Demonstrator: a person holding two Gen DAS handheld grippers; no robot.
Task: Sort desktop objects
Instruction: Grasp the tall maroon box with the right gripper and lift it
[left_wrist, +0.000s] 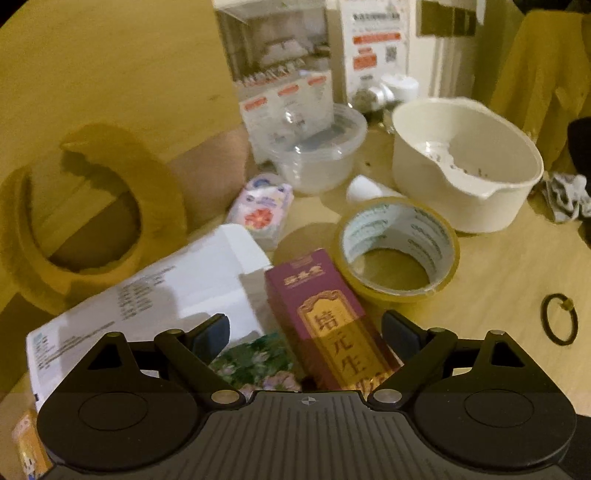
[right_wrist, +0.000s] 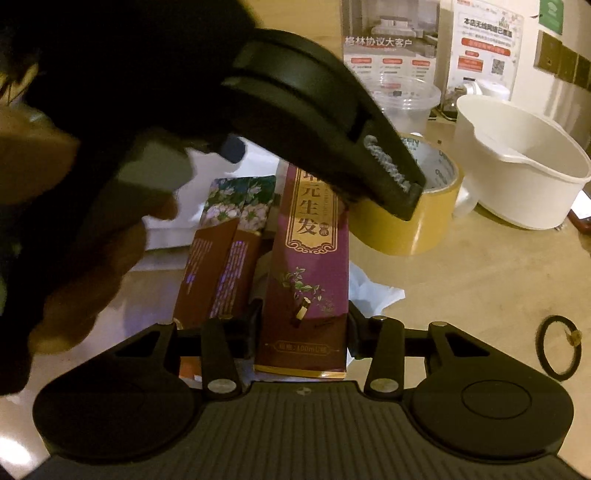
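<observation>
A tall purple box with gold Chinese writing (left_wrist: 325, 317) (right_wrist: 306, 273) lies on the wooden desk. My right gripper (right_wrist: 301, 328) is shut on its near end, a pad on each side. My left gripper (left_wrist: 306, 328) is open above the box's far end, fingers wide on either side; it shows as a large black shape in the right wrist view (right_wrist: 295, 110). A brown floral box (right_wrist: 229, 251) (left_wrist: 258, 362) lies just left of the purple box. A roll of yellow tape (left_wrist: 399, 247) (right_wrist: 413, 206) sits just beyond.
A white pot with a spout (left_wrist: 465, 162) (right_wrist: 524, 166) stands at the right, clear plastic tubs (left_wrist: 321, 151) behind. A white leaflet box (left_wrist: 147, 295), a tissue pack (left_wrist: 262, 210), a black hair tie (left_wrist: 559, 319) (right_wrist: 557, 347) and printed signs (right_wrist: 484, 48) are around. A hand (right_wrist: 74, 258) is left.
</observation>
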